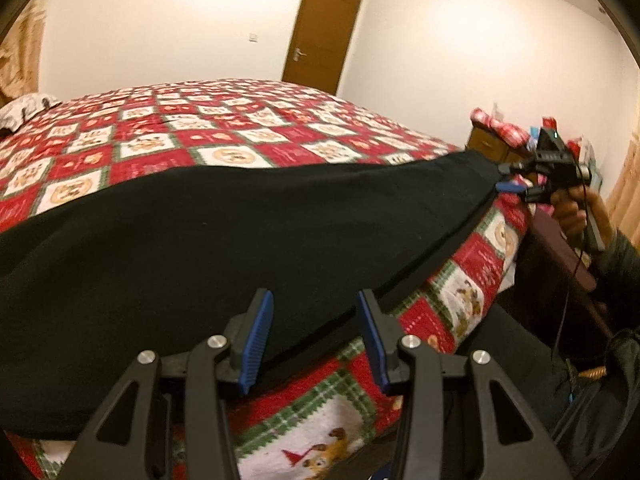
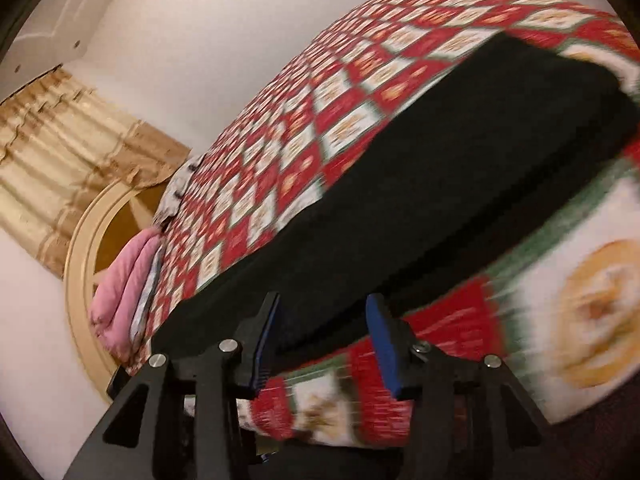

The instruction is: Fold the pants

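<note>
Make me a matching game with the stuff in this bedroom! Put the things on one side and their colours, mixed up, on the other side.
Things:
1. pants
2. door
3. pillow
4. gripper pads

Colours:
A. pink
B. blue
C. black
D. brown

Pairs: 1-C, 2-D, 3-A, 4-B

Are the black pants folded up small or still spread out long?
Spread out long. The pants lie stretched in one flat strip along the bed's edge, without a crosswise fold.
</note>
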`<state>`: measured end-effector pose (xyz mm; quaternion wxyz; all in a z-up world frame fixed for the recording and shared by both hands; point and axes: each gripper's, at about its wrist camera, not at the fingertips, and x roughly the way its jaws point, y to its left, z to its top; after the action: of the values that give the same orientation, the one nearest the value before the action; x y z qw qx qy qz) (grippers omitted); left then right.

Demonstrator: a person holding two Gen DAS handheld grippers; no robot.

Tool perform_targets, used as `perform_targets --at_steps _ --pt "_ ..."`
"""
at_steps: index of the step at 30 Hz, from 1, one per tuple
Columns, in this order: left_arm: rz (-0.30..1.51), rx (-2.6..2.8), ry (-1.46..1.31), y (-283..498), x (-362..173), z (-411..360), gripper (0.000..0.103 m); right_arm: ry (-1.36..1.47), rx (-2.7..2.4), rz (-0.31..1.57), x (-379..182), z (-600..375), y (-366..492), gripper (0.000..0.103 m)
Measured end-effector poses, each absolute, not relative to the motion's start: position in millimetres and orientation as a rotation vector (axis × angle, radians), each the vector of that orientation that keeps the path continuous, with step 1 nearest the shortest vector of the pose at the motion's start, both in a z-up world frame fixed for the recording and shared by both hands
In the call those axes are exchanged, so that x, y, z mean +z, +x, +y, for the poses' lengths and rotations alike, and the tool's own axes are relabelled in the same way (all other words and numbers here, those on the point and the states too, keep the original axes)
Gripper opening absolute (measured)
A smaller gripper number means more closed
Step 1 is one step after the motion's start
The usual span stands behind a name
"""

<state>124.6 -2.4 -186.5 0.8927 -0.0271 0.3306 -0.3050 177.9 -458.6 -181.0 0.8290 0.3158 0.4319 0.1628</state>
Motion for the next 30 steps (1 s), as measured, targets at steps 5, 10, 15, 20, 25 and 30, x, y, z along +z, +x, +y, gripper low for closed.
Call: perform_targets --at_steps 5,10,15,20,25,30 --pt "0.689 -0.611 -0.090 126.1 -190.8 6.9 0.046 0.667 0.327 0.956 -191.2 -437.5 181.0 0.045" --pt "0.680 -0.609 -0.099 124.2 -191.3 7.1 0.046 0.642 0.288 0.968 -195.8 -422.3 181.8 0.045" --pt "0.672 -0.604 -0.103 123.0 -190.0 7.9 0.046 0.622 0.245 0.965 -196.4 -414.7 178.0 0.045" --pt "0.677 -0.590 -0.098 123.9 -192.1 8.7 0.046 0.620 0.226 0.965 -197.2 -406.5 181.8 0.045" --pt "0.679 -0.585 -0.097 123.2 -193.9 8.1 0.046 0.609 0.220 0.961 -205.0 -392.4 192.1 0.025" --pt "0.674 -0.588 -0.106 122.0 -194.6 9.8 0.046 0.564 0.243 0.932 -201.0 -384.9 186.1 0.003"
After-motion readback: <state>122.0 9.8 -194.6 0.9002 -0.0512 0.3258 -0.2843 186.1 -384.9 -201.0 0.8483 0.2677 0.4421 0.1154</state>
